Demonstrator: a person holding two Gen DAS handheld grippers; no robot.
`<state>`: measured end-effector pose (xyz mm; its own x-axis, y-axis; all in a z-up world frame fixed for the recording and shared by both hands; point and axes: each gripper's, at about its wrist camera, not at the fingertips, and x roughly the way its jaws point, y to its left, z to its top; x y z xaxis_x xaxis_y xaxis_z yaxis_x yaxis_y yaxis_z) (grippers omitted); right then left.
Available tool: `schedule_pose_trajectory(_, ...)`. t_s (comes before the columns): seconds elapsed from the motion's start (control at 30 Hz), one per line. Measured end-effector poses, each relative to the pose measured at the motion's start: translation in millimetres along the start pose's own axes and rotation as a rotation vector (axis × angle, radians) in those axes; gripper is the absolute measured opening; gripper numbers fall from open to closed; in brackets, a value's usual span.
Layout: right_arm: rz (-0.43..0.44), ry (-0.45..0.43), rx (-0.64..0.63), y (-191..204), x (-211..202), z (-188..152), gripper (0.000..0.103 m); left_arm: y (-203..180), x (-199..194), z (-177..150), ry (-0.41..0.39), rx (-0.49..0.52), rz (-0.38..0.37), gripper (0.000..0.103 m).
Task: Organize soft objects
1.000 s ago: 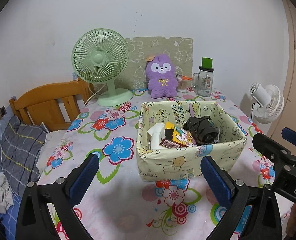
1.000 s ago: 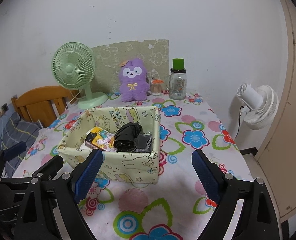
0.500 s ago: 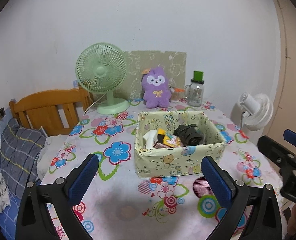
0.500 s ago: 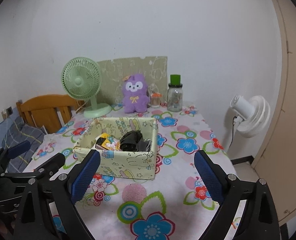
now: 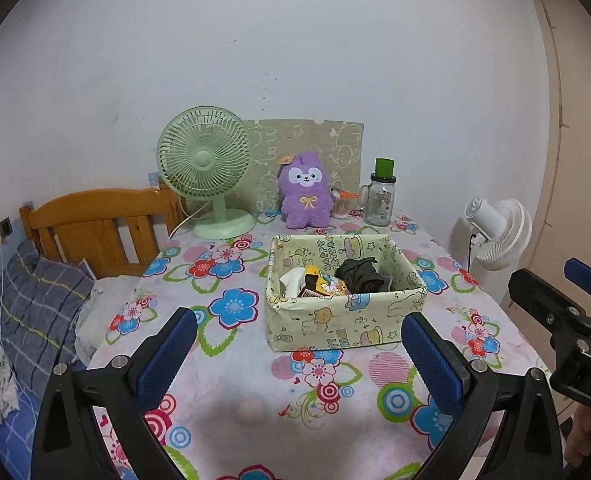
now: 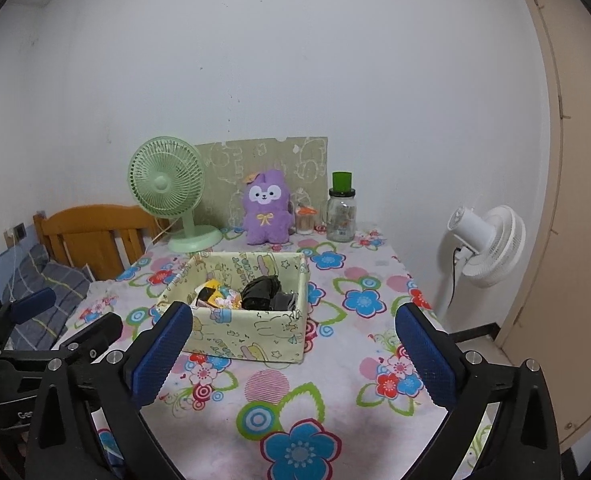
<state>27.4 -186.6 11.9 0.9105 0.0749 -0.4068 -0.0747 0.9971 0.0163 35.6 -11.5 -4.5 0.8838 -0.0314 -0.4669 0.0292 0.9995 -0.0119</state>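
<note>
A pale yellow fabric box stands on the flowered table. It holds a dark folded cloth, a yellow packet and a white item. A purple plush toy sits upright at the table's back, outside the box. My left gripper is open and empty, above the table's near edge in front of the box. My right gripper is open and empty, near the front right of the box. Each gripper shows at the edge of the other's view.
A green desk fan stands back left. A glass jar with a green lid and a small container stand beside the plush toy. A white floor fan stands right of the table. A wooden bed frame with bedding lies left.
Both grippers have drawn back and up from the box, so the box and table look smaller and farther. Both stay open and empty. Nothing on the table moved.
</note>
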Motion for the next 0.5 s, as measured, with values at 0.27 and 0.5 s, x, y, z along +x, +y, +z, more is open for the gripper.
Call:
schedule_pose_trajectory(0.27,-0.006,0.004,0.003,3.8,-14.6,-4.6,0.103,3.6,-17.4,-1.9,-0.027,-0.019,-0.008,0.103)
schedule_pose_trajectory(0.5,-0.022,-0.02,0.032,-2.5,-19.9,-7.4,0.103,6.3,-22.4,-4.6,-0.043,-0.007,0.003,0.103)
